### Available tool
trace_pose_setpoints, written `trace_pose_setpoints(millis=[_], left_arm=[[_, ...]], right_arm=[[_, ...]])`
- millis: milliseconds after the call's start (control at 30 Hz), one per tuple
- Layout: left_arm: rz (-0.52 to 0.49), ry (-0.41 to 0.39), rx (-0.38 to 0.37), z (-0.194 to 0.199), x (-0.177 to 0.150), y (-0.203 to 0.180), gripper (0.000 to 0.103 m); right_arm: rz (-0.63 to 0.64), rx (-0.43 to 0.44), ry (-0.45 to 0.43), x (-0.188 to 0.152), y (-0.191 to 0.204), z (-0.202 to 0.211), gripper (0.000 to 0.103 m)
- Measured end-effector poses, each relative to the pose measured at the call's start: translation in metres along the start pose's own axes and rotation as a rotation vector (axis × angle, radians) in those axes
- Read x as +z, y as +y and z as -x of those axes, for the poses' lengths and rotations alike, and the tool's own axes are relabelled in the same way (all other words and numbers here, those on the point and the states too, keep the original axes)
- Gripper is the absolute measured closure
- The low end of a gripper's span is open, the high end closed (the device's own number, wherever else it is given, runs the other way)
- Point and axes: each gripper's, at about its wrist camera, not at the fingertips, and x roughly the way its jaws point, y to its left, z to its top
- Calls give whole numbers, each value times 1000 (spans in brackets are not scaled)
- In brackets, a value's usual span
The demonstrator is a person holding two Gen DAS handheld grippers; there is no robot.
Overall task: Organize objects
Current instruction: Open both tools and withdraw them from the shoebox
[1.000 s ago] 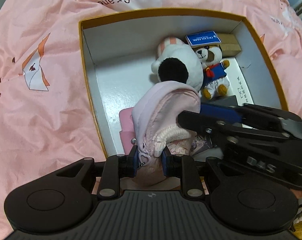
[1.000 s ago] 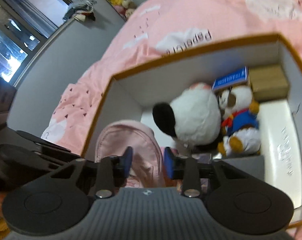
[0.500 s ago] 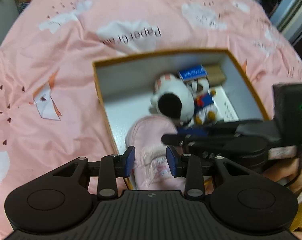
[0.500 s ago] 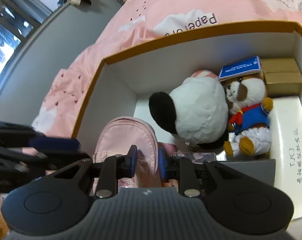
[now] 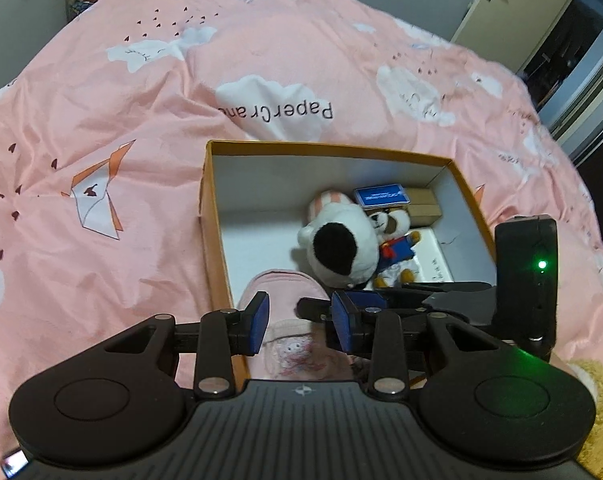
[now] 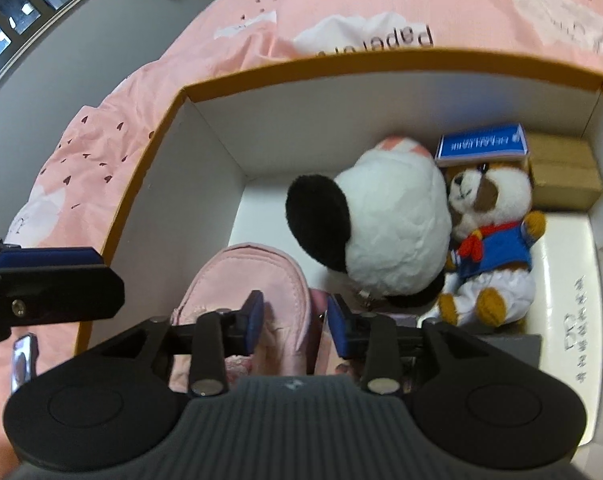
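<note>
nearest, left gripper (image 5: 297,324) above the near end of the box (image 5: 211,240), jaws apart, blue pads clear of the pink pouch (image 5: 285,292) seen below between them; jaws opened in the last second, nothing clamped. just to its right, right gripper (image 6: 293,320) lower inside the box, also over the pouch (image 6: 237,276), jaws apart and just been opening, with pink fabric between the pads; cannot tell if the left pad touches the fabric, no squeeze seen. pouch lying in the near left part of the box, upper end rounded, a small cartoon print at its near end.

behind the pouch, touching or almost, white plush (image 6: 397,224) with a black ear and a striped pink part at the back. at its right side, pressed close, small bear (image 6: 489,240) in blue shirt and red scarf, on a white flat case (image 6: 569,280) with grey print. further, in the far right corner, blue card box (image 6: 481,146) resting on brown cartons (image 6: 561,172).

box orange outside, white inside, open, placed on a pink bedcover (image 5: 141,120) with clouds and paper crane prints. far behind, grey wall and a door.
</note>
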Motion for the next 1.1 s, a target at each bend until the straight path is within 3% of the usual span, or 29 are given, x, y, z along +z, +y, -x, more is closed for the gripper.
trace_pose_setpoints(millis=[267, 433, 533, 767, 967, 1100], left_arm=[[-12, -72, 39, 17, -16, -11, 63], [-7, -122, 35, 35, -28, -17, 63], [-5, -150, 42, 45, -38, -21, 63], [11, -213, -22, 68, -69, -31, 63], [28, -243, -30, 73, -95, -36, 63], [50, -257, -30, 69, -111, -36, 63]], right_arm=[[50, -33, -71, -7, 9, 34, 50], [90, -71, -109, -18, 21, 61, 47], [101, -75, -137, -26, 28, 79, 39], [141, -88, -187, -50, 44, 113, 36], [143, -108, -198, -75, 48, 129, 35], [121, -133, -194, -90, 43, 133, 27]])
